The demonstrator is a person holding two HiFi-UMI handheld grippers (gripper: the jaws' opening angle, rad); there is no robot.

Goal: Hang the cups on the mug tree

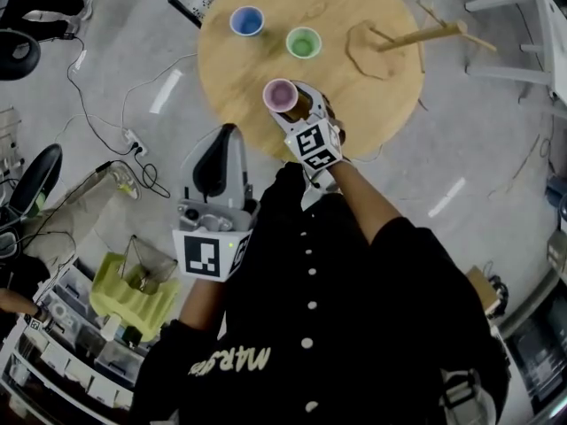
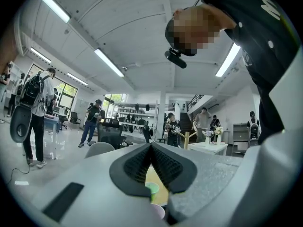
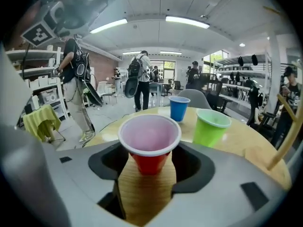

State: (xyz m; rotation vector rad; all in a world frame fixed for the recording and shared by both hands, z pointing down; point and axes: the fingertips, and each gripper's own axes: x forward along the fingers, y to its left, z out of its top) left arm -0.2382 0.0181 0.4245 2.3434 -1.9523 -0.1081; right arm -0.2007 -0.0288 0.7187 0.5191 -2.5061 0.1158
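Three cups stand on a round wooden table [image 1: 248, 69]: a blue cup [image 1: 247, 20], a green cup [image 1: 304, 42] and a red cup [image 1: 280, 96] near the front edge. The wooden mug tree [image 1: 416, 35] stands at the table's right, with bare pegs. My right gripper [image 1: 297, 104] reaches over the table edge. Its pads lie against the sides of the red cup [image 3: 149, 143], which rests upright on the table. My left gripper [image 1: 232, 131] hangs off the table's near edge, level, with its jaws pressed together and nothing between them. The green cup [image 2: 152, 188] shows below its pads.
A power strip with cables [image 1: 133, 140] lies on the floor to the left. A yellow-green crate [image 1: 133, 295] and storage boxes stand at the lower left, a white rack [image 1: 523, 34] at the upper right. Several people [image 3: 75, 89] stand in the room beyond the table.
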